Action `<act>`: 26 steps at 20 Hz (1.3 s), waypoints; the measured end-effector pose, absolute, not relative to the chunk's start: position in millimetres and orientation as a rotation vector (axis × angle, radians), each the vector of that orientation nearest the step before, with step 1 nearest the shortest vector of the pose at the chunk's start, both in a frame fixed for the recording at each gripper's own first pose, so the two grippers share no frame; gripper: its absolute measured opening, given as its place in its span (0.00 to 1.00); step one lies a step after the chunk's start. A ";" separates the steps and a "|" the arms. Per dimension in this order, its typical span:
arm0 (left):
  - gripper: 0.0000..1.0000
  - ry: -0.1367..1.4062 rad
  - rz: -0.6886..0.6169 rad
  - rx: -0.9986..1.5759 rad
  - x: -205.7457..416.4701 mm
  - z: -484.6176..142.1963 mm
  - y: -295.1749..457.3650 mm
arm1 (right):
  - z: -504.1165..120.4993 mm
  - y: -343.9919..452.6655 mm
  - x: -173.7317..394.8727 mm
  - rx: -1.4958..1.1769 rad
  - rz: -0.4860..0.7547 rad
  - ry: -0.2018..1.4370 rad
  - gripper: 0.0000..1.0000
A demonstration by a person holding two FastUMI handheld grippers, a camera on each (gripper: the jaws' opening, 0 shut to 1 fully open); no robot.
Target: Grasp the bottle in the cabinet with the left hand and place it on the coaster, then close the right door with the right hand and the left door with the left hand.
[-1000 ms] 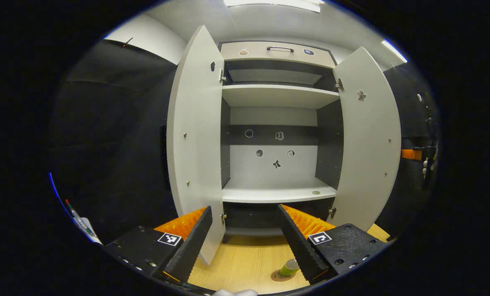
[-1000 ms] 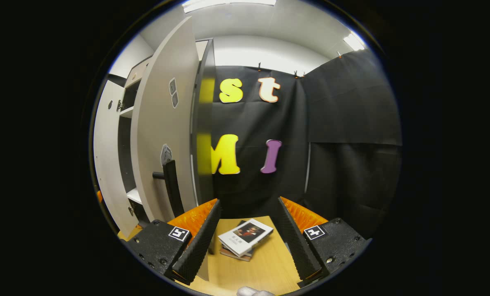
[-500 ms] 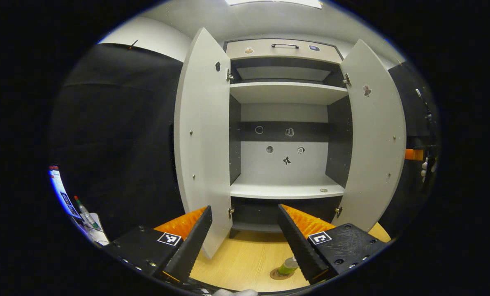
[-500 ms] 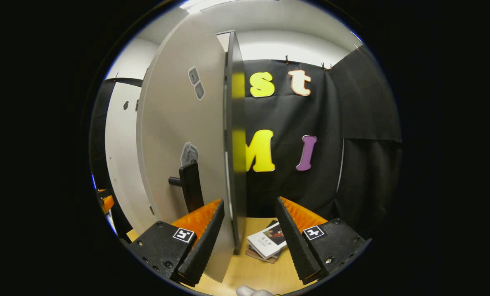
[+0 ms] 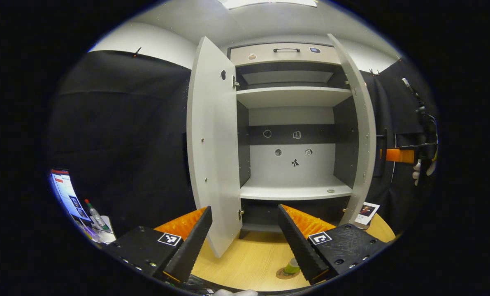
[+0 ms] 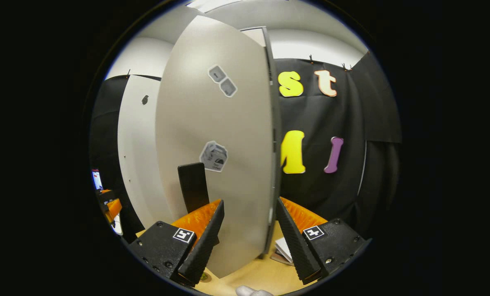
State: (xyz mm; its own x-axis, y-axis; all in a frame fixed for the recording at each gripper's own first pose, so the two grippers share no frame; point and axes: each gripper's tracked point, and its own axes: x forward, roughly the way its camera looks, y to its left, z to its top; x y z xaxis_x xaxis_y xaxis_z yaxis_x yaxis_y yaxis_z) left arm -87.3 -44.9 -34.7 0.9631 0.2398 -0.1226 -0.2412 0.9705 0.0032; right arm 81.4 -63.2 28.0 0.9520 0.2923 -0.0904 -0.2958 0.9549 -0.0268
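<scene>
The white cabinet (image 5: 294,123) stands open on the wooden table. Its left door (image 5: 214,156) is swung wide. Its right door (image 5: 362,135) is partly swung in and shows edge-on. A green bottle (image 5: 293,266) stands on a round coaster (image 5: 283,275) on the table, beside my left gripper's right finger. My left gripper (image 5: 244,216) is open, holds nothing, and hangs in front of the cabinet. In the right gripper view my right gripper (image 6: 249,207) is open against the right door's outer face (image 6: 228,135), with the door's free edge between its fingers and the black handle (image 6: 193,187) just left.
A book (image 5: 366,211) lies on the table (image 5: 249,263) to the right of the cabinet, also seen as a book stack (image 6: 284,251). A screen and pens (image 5: 74,197) sit at the far left. The lower shelf (image 5: 294,192) holds a small round disc (image 5: 330,190).
The right door has swung well inward from wide open, with my right gripper following its outer face. My left gripper view has drifted slightly; the bottle stays on the coaster.
</scene>
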 end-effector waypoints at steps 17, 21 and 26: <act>0.96 0.118 0.305 -0.007 -98.1 -36.8 17.7 | 28.5 10.4 57.7 -0.120 0.418 0.045 0.80; 0.96 0.096 0.324 0.005 -84.9 -32.8 58.5 | 10.1 10.4 37.8 -0.124 0.397 0.085 0.81; 0.96 0.083 0.382 0.039 -64.2 -29.7 129.3 | -16.6 4.9 16.2 -0.147 0.350 0.155 0.81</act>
State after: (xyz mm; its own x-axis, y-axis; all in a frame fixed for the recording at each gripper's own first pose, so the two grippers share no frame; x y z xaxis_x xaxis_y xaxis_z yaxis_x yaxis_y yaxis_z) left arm -64.2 129.3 -29.7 0.9245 0.3738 -0.0740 -0.3707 0.9272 0.0535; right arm 16.2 4.9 -16.6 0.9279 0.3287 -0.1758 -0.3512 0.9291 -0.1163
